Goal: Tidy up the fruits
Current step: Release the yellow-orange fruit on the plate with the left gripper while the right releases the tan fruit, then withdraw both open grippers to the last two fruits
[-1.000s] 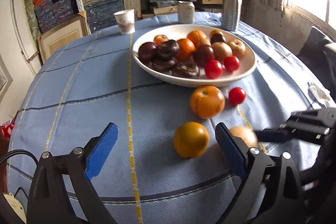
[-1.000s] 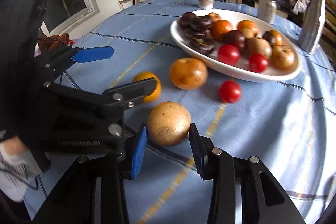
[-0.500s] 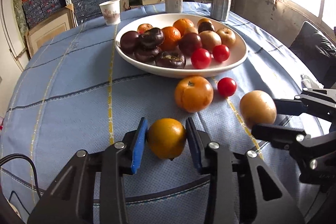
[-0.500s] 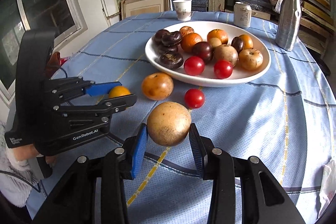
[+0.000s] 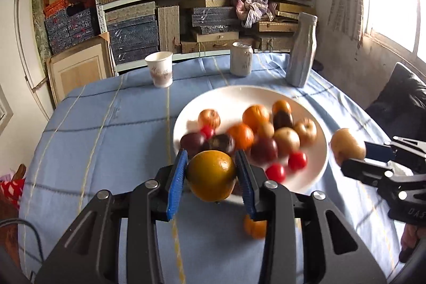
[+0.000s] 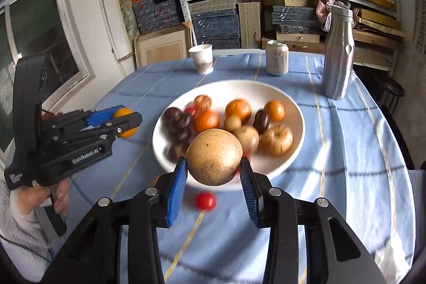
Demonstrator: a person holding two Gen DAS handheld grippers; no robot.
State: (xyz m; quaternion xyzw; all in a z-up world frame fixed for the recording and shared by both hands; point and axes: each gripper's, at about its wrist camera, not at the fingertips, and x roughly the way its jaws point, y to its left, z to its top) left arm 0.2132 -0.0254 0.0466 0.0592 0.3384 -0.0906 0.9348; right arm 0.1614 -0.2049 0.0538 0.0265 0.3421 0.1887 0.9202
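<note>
My left gripper (image 5: 211, 164) is shut on an orange (image 5: 211, 177), held in the air over the near rim of the white bowl (image 5: 314, 172). My right gripper (image 6: 213, 164) is shut on a round brown fruit (image 6: 214, 156), also lifted in front of the bowl (image 6: 298, 129). The bowl holds several oranges, dark plums, brown fruits and red tomatoes. On the cloth below lie an orange-red fruit (image 5: 255, 226) and a small red tomato (image 6: 205, 201). Each view shows the other gripper at its side: the right gripper (image 5: 354, 155) with the brown fruit (image 5: 347, 147), the left gripper (image 6: 125, 119) with the orange (image 6: 123, 121).
A paper cup (image 5: 159, 69), a drinks can (image 5: 241, 59) and a tall silver bottle (image 5: 302, 49) stand behind the bowl on the blue tablecloth. Shelves of boxes fill the wall beyond. A dark cushion (image 5: 399, 103) sits right of the table. A person's hand (image 6: 57, 193) grips the left tool.
The left gripper closed on the orange, then lifted it off the cloth towards the bowl. The right gripper rose with the brown fruit and also moved closer to the bowl.
</note>
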